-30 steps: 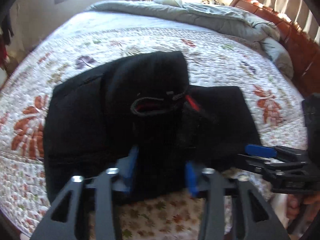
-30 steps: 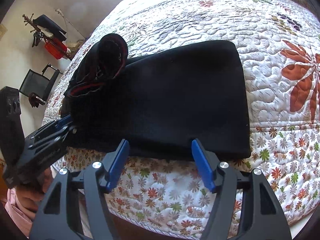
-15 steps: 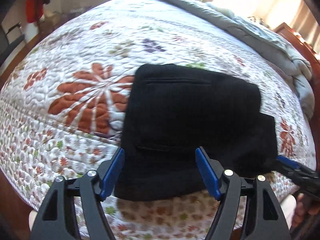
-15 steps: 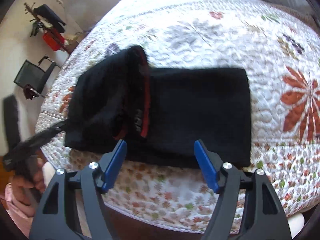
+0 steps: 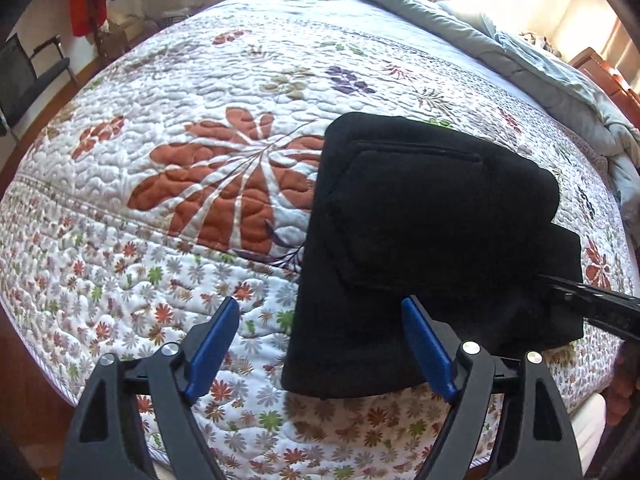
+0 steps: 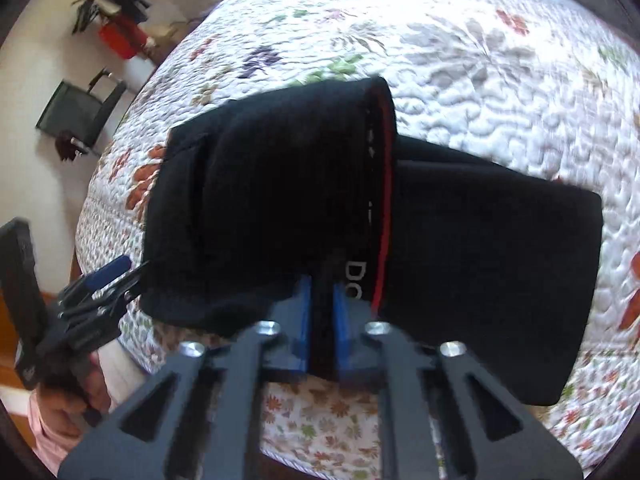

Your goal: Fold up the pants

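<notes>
On my right wrist view, the right gripper (image 6: 321, 320) has its blue fingers (image 6: 303, 322) closing, pressed nearly together on a fold of the black pants (image 6: 280, 208), with dark cloth pinched between the pads. Just beyond the fingertips the waistband (image 6: 382, 200) runs away from me, a red stripe along its edge and white letters beside the right pad; I read "DO", though the picture is blurred and I cannot make out more. The gripped part stands raised over the flatter folded layer that spreads to the right of the fingers. To the left, low in this view, I see the left gripper (image 6: 116, 276) near the left edge of the pants, with a person's hand (image 6: 64, 392) around its handle.

On my left wrist view, the left gripper (image 5: 320, 344) has its fingers (image 5: 214, 344) spread wide and opening, with nothing pinched. The left finger hangs over bare quilt (image 5: 160, 184); the right finger sits over the near edge of the pants (image 5: 432, 232), and I cannot tell whether it touches the cloth. The pants lie folded into a thick dark block on the bed, ahead and to the right of the fingertips, a stitched pocket outline on top. The right gripper (image 5: 592, 304) enters from the right edge at the pants' far corner. Past the pants, the floral quilt stretches away to a rumpled grey duvet (image 5: 520, 60) at the far side of the bed.
</notes>
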`<state>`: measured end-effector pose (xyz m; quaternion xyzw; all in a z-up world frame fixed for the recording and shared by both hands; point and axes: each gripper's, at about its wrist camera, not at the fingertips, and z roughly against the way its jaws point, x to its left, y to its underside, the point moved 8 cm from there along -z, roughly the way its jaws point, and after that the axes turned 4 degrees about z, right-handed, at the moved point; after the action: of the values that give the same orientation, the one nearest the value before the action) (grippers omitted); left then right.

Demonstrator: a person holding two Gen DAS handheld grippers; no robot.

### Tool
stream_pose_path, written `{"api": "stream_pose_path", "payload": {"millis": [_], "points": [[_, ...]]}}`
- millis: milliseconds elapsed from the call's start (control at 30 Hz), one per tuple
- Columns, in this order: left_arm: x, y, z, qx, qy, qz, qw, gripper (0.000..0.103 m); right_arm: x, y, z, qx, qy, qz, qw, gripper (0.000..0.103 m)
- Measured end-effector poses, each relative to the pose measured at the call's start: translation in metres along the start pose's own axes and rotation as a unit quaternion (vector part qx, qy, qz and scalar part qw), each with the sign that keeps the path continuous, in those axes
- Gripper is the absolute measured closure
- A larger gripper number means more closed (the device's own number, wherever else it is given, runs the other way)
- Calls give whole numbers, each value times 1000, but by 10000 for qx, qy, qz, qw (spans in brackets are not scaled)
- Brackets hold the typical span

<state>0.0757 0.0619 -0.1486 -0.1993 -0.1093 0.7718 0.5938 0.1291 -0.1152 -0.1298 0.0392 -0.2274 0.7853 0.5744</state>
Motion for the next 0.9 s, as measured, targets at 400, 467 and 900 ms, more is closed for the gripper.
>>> {"api": "stream_pose_path", "payload": {"millis": [400, 467, 900], "points": [[-18, 9, -12, 147, 214, -144, 9996, 13, -30, 20, -2, 85, 63, -370, 9993, 71], [-15, 9, -8, 160, 208, -101, 9996, 13, -29, 17, 9, -13, 71, -351, 9994, 48], [0, 6, -7, 234, 277, 162, 9992, 7, -28, 13, -30, 668, -326, -936, 9928, 2]]}}
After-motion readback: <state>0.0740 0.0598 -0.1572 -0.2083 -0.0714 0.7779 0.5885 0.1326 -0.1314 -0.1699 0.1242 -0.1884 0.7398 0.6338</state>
